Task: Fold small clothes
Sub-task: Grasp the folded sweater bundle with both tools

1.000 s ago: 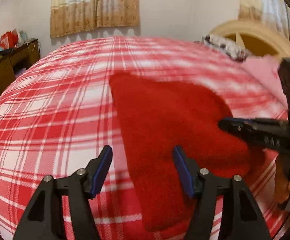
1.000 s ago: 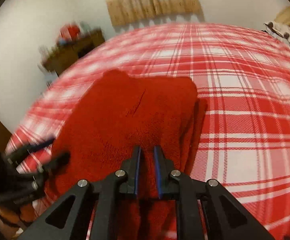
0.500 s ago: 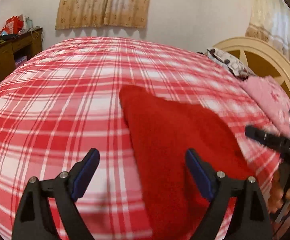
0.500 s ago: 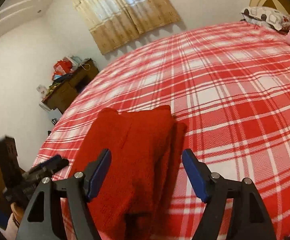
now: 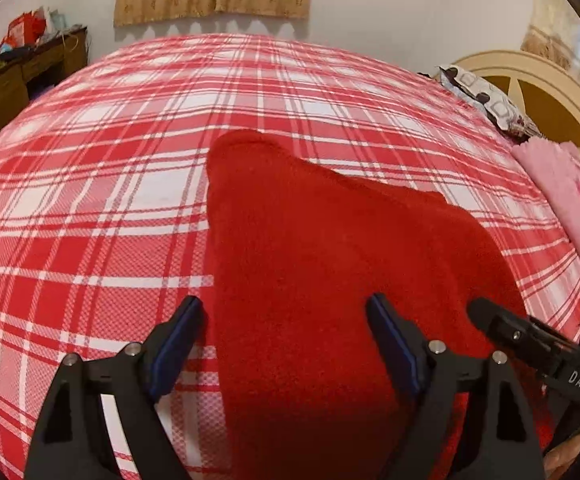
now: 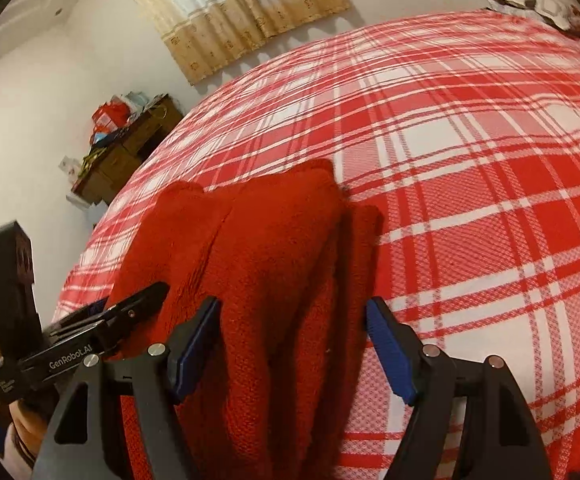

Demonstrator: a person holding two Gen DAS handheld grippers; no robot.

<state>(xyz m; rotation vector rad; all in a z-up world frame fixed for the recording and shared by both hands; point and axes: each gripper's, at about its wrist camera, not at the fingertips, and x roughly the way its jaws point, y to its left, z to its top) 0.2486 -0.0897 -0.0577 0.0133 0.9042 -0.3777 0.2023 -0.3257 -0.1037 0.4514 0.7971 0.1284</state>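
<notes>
Your bed (image 5: 90, 200) wears a red-and-white plaid sheet, and that bed is your landmark. Near its front edge lies the folded red garment (image 5: 309, 260), flat on the plaid, layered edges showing along one side. At the bed's head end, by the headboard (image 5: 529, 84), rest a patterned pillow (image 5: 485, 100) and a pink blanket (image 5: 565, 192).

White letters "DAS" stood on the black body of the right tool (image 5: 529, 344), seen at the lower right of the left wrist view. In the right wrist view, "GenRobot.AI" was printed in white along the side of the left tool (image 6: 130, 312). A smaller white label beneath it on the same body was too small to read.
</notes>
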